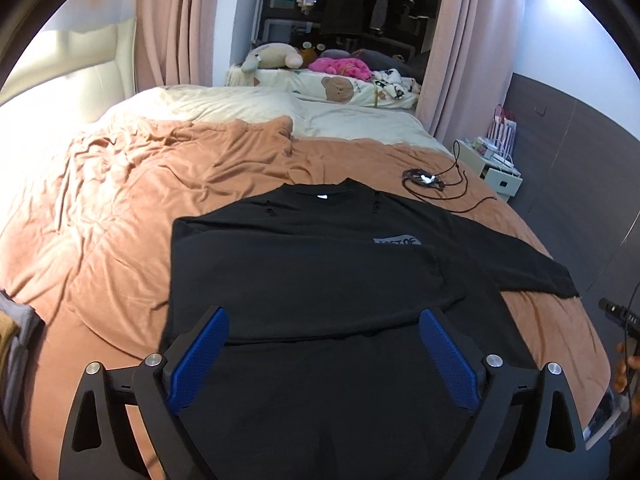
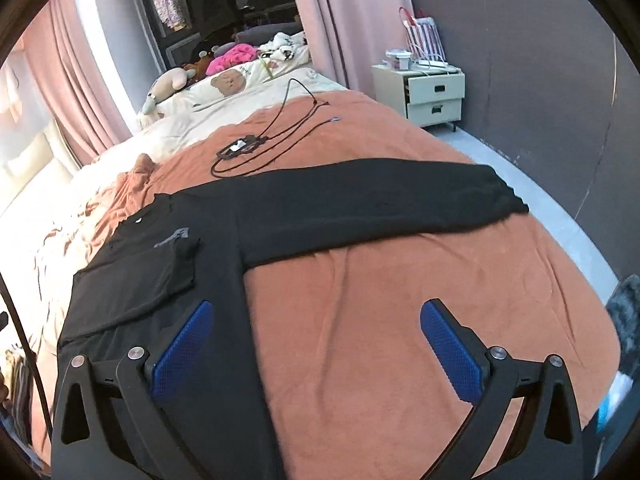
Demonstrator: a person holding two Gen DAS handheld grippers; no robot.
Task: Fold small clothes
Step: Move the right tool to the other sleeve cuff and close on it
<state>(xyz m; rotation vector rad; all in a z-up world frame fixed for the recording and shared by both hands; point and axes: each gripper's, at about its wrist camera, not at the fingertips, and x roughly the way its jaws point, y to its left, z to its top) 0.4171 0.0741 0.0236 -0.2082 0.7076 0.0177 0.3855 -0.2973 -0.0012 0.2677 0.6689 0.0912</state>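
Both tools look alike — the left gripper (image 1: 324, 320) and the right gripper (image 2: 316, 312) each have matte black, angular linkage arms with triangular cut-outs, round silver pivot screws at the joints, and blue pads (image 1: 202, 354) textured with fine dots. A thin black cable (image 2: 24, 336) trails past — nothing more shows.

Soft indoor light, left glare (fisheye-warped, dark corners).

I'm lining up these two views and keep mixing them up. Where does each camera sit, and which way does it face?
Left wrist: on the left claw, open, angled down over the black shirt body; a hand shows at right.
Right wrist: on the right claw, open, over the shirt's outstretched sleeve and orange blanket.
Shared: shirt, blanket, cable, nightstand.
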